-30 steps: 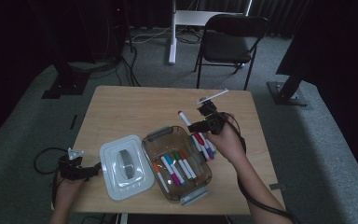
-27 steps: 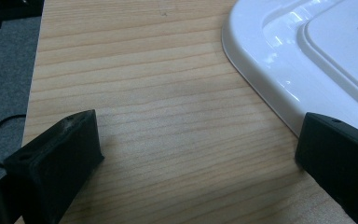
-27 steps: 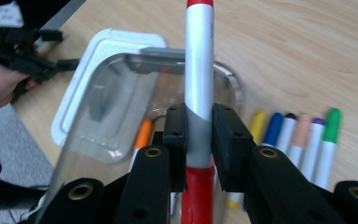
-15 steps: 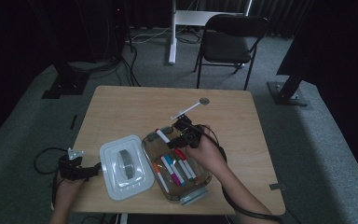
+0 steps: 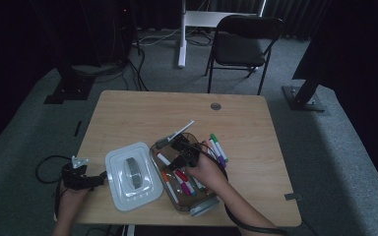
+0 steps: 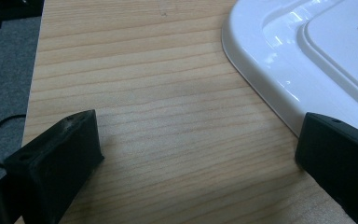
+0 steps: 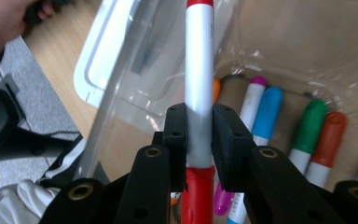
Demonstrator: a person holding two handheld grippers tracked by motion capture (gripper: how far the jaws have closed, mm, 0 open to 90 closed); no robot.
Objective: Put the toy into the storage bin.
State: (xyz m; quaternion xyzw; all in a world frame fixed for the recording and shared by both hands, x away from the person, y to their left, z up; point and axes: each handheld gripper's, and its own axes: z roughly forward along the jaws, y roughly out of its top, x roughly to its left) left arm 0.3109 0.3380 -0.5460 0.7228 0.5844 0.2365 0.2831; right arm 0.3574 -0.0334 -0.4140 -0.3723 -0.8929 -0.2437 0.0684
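Clamping a red-capped marker [image 7: 199, 93] between its jaws, the right gripper [image 7: 199, 135] hangs above the clear bin [image 7: 279, 60], while the left gripper [image 6: 196, 154] jaws stand apart beside the white lid [image 6: 307, 56].

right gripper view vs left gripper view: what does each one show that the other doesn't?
Right gripper view: the right gripper shut on a red-capped marker over the clear plastic box of markers.

Left gripper view: the left gripper, jaws wide apart with nothing between them, over the bare wooden table.

Both: the white lid lying on the table.
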